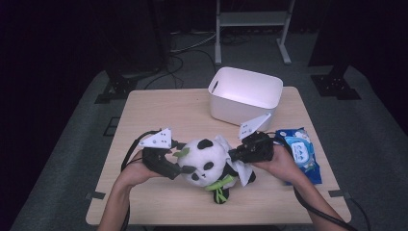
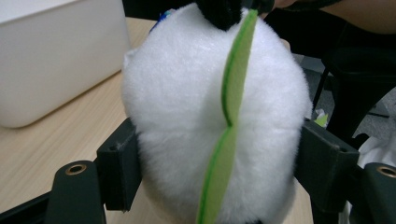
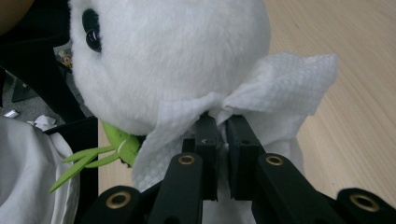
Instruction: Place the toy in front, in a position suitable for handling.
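Panda wiped over the wooden desk (image 1: 159,106)

Left claw (image 1: 185,169) clamps the fluffy black-and-white plush panda (image 1: 207,161) (its head); right claw (image 1: 232,155) pinches the crumpled white wet wipe (image 3: 275,88) against it.

White bin (image 1: 245,94) upper centre of frame, at table's far edge. Blue wipes pack (image 1: 300,153) right of centre, flat on table (image 1: 159,108). Light wood tabletop, grey carpet (image 1: 62,159) around. White rack legs (image 1: 252,19) top centre, black stand feet (image 1: 113,89) and cables on the floor behind.
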{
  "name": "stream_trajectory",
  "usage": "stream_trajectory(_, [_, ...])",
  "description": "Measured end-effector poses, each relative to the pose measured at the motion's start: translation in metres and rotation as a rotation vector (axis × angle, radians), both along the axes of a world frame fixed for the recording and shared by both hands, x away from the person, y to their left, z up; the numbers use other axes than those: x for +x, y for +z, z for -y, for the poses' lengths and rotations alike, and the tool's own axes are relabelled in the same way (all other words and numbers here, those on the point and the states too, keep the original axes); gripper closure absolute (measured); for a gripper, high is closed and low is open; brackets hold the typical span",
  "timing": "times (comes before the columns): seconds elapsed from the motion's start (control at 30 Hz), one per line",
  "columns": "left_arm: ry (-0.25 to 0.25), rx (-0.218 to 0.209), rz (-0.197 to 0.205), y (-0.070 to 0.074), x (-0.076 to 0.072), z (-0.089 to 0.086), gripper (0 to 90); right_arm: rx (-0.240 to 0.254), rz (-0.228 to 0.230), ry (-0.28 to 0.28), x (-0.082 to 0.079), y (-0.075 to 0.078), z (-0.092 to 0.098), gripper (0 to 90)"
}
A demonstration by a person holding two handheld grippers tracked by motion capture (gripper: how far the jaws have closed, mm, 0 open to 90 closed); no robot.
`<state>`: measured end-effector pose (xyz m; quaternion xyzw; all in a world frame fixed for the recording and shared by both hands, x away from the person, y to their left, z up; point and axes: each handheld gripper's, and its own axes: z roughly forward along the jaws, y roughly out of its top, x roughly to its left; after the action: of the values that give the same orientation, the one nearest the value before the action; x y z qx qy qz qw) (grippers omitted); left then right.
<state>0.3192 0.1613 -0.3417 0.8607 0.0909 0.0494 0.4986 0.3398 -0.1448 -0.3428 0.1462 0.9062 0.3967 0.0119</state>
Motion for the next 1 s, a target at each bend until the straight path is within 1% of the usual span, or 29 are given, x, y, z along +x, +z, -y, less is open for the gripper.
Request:
stream_trajectory(0.17, [-0.014, -0.001, 0.025, 0.011, 0.001, 0.007, 25.3, -0.004, -0.008, -0.002, 0.000, -0.001, 0.002, 83.7])
stream_trajectory(0.23, [-0.019, -0.010, 0.032, 0.014, 0.003, 0.010, 25.9, -0.005, -0.012, -0.003, 0.000, -0.003, 0.002, 83.7])
stream_trajectory(0.3, [-0.024, 0.000, 0.036, 0.016, 0.004, 0.013, 25.9, -0.014, -0.016, -0.003, 0.001, -0.006, 0.001, 83.7])
stream_trajectory(0.37, [-0.026, 0.002, 0.033, 0.016, 0.004, 0.015, 25.9, -0.009, -0.024, -0.004, 0.001, -0.010, 0.002, 83.7])
stream_trajectory(0.43, [-0.023, -0.012, 0.030, 0.013, 0.004, 0.015, 25.9, -0.005, -0.029, -0.006, 0.002, -0.011, 0.004, 83.7])
stream_trajectory(0.5, [-0.024, -0.028, 0.029, 0.011, 0.003, 0.016, 25.9, -0.021, -0.019, -0.008, 0.002, -0.010, 0.007, 83.7])
stream_trajectory(0.53, [-0.025, -0.030, 0.029, 0.010, 0.003, 0.017, 25.8, -0.026, -0.023, -0.015, 0.001, -0.008, 0.008, 83.6])
stream_trajectory(0.57, [-0.021, -0.029, 0.028, 0.010, 0.003, 0.018, 25.8, -0.036, -0.015, -0.014, 0.002, -0.007, 0.010, 83.7])
stream_trajectory(0.6, [-0.021, -0.025, 0.031, 0.010, 0.003, 0.018, 25.7, -0.042, -0.011, -0.021, 0.001, -0.005, 0.012, 83.7])
stream_trajectory(0.7, [-0.024, -0.033, 0.034, 0.009, 0.002, 0.019, 25.5, -0.029, 0.007, -0.033, 0.000, 0.004, 0.018, 83.6])
stream_trajectory(0.8, [-0.024, -0.043, 0.033, 0.007, 0.002, 0.020, 25.1, -0.002, 0.023, -0.044, 0.000, 0.016, 0.024, 83.6])
stream_trajectory(0.93, [-0.025, -0.052, 0.032, 0.006, 0.003, 0.022, 24.9, 0.032, 0.045, -0.038, -0.002, 0.033, 0.027, 83.6])
stream_trajectory(0.97, [-0.027, -0.059, 0.032, 0.005, 0.003, 0.024, 24.9, 0.032, 0.045, -0.038, -0.002, 0.033, 0.027, 83.6])
stream_trajectory(1.0, [-0.028, -0.058, 0.035, 0.005, 0.002, 0.025, 24.9, 0.044, 0.061, -0.030, -0.003, 0.042, 0.026, 83.6])
